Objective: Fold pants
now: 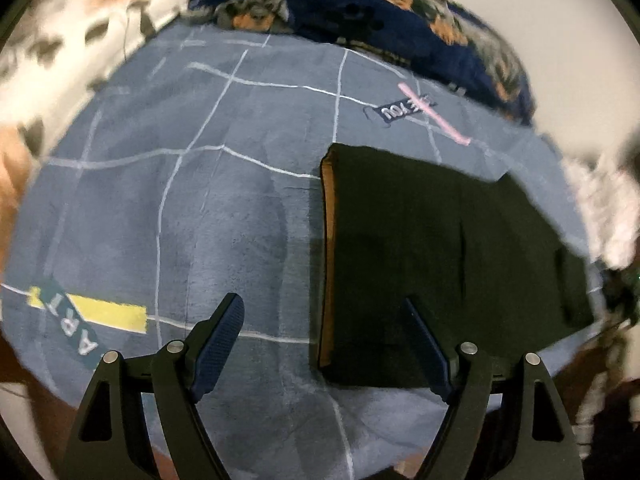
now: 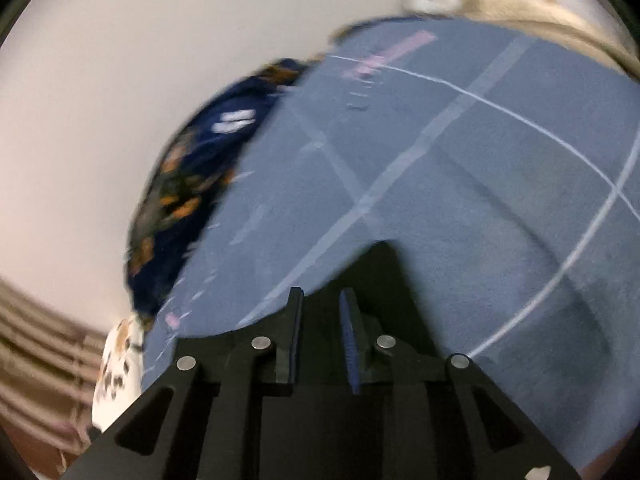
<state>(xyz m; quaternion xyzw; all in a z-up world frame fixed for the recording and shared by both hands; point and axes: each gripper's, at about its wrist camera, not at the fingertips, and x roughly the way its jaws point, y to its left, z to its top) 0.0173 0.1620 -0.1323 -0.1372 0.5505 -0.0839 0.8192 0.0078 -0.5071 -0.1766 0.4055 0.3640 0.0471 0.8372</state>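
Observation:
The black pants lie folded into a flat rectangle on the blue bedspread, with a brown inner edge showing along their left fold. My left gripper hovers above that left edge, jaws wide open and empty; one finger is over the pants, the other over the bedspread. In the right wrist view a pointed corner of the black pants shows just beyond my right gripper. Its pads stand a narrow gap apart, dark cloth shows between and under them, and no pad visibly presses on it.
The bedspread has white grid lines, a yellow patch and a pink stripe. A dark blue flowered blanket is bunched along the far edge, also seen as the flowered blanket. A white spotted cover lies at the left.

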